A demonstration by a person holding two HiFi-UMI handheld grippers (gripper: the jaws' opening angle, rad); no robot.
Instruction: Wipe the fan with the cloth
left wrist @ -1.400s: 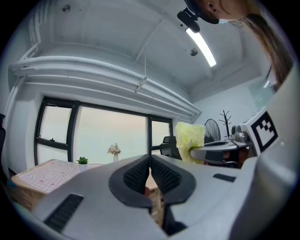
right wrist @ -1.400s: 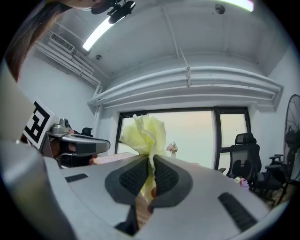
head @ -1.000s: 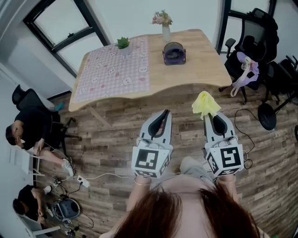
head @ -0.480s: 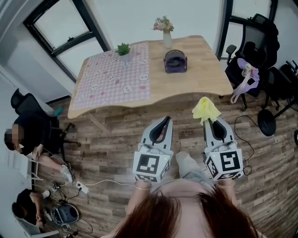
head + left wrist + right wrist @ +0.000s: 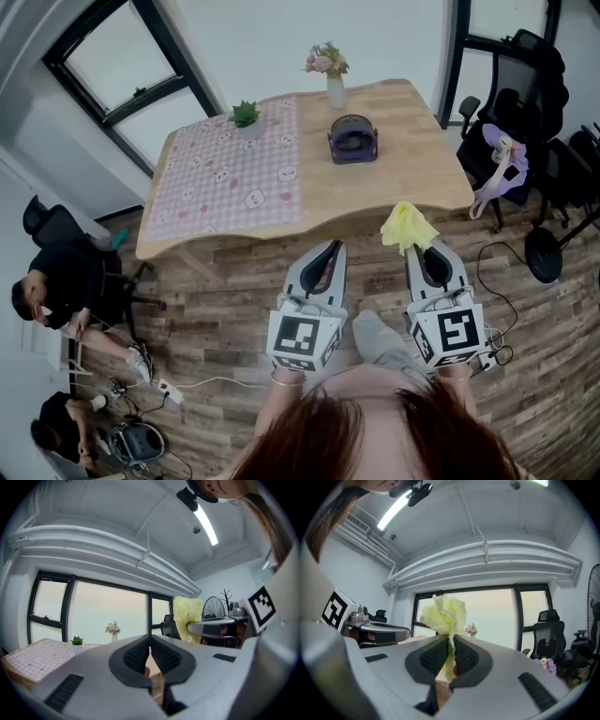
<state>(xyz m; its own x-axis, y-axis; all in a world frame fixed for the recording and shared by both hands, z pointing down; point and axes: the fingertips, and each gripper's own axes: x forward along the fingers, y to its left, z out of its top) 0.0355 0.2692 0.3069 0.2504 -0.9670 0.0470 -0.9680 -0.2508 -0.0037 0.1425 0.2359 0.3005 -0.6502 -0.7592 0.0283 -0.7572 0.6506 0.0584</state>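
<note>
**Cloth pinched on the right, fan waiting across the table**

Your right gripper (image 5: 451, 643) is clamped on the yellow cloth (image 5: 444, 613). The jaws pinch it low down and a crumpled tuft stands up above them. Your left gripper (image 5: 149, 645) has its jaws pressed together with nothing between them, held level beside the right one, the two apart.

Both are out over the wooden floor (image 5: 216, 300), short of the near edge of the table (image 5: 412, 183). The fan (image 5: 352, 137) sits well ahead of you on the bare wood, towards the far side.

That cloth looks soft and light, so it will flop and fold rather than push. Expect to press it flat with the jaw tips. The fan looks small and light enough to slide or tip under a firm wipe. Its grille probably flexes, so steadying the casing's outer rim with the left jaws seems wise, not the mesh.

There is open tabletop in front of the fan. The vase of flowers (image 5: 334, 64) stands just behind it, so a shove that way is the risk. The pink patterned mat (image 5: 230, 169) and small potted plant (image 5: 246, 114) lie to its left, well clear. Office chairs (image 5: 511, 112) and cables (image 5: 492, 253) crowd your right.
</note>
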